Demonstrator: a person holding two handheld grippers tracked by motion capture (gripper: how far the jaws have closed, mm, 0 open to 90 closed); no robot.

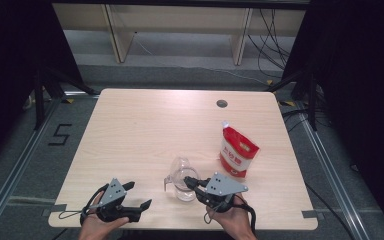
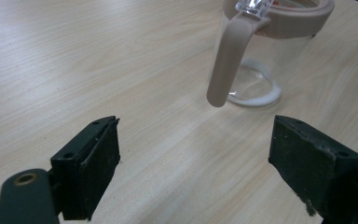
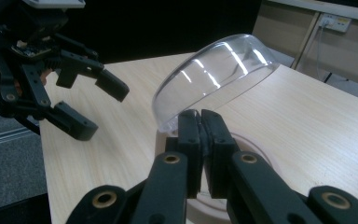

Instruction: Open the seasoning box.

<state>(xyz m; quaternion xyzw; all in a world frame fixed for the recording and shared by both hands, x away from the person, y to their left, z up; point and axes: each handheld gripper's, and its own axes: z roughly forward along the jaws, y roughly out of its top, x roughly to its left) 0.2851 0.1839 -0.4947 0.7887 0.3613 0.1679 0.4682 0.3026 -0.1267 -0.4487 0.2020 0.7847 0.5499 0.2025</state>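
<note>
ahead of left tongs (image 1: 139,195): bare desk (image 1: 145,130), open | between both tongs: jug (image 1: 182,180), lid raised, blocks | beyond right tongs (image 1: 192,183): red pouch (image 1: 237,152) stands near

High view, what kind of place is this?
Probably a lab recording setup: a bare wooden table between black curtains, loose cables on the floor, and a taped number beside it.
</note>
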